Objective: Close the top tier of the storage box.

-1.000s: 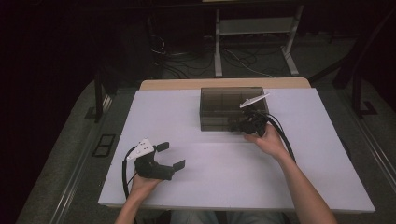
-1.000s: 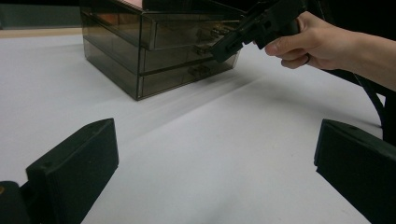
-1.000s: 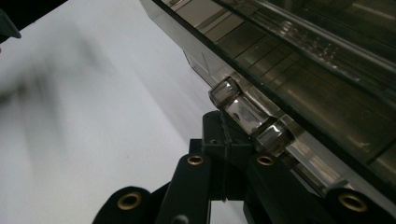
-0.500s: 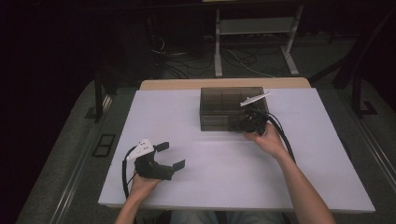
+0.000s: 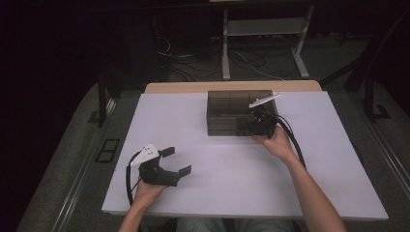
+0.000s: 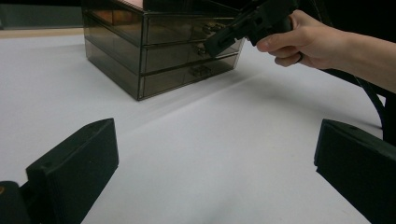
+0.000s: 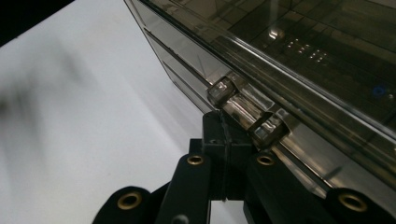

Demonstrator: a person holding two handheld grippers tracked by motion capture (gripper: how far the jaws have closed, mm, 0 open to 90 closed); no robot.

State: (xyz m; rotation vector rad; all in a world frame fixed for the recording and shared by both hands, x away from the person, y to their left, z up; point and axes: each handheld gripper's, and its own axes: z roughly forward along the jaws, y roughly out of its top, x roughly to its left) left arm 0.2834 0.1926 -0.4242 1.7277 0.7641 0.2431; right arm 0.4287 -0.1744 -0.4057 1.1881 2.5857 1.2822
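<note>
Though small, this item needs a gentle pull, as listed below.
Item: drawer box (image 5: pixel 237 113), smoked clear plastic, three drawers stacked, standing toward the far edge of the worktop (image 5: pixel 203 145), right of centre.
Handling: judged light, rigid, brittle and slick; likely to slide on the smooth worktop if a drawer is tugged hard.
Hold point: small clear handle (image 7: pixel 243 109) at the middle of each drawer front; walls too wide and smooth for a pinch.
Right tongs (image 5: pixel 257 126): fully closed at the box front, tips tucked just under the handle in the right gripper view; whether they pinch its lip or merely touch it cannot be told.
Left tongs (image 5: pixel 175 161): wide open, nothing between them, low over the near left of the worktop, well apart from the box, pointed toward it.
Right hand (image 6: pixel 310 44): at the box's right front, wrapped round its gripper.
Cable (image 5: pixel 292 145): trails from the right tongs along the forearm, clear of the drawer fronts.
Obstructions: bare worktop lies in front of the drawers; free pull path toward the person.
Surroundings: dark floor, a white frame (image 5: pixel 263 34) and loose wires (image 5: pixel 203 60) behind the worktop, out of reach.
</note>
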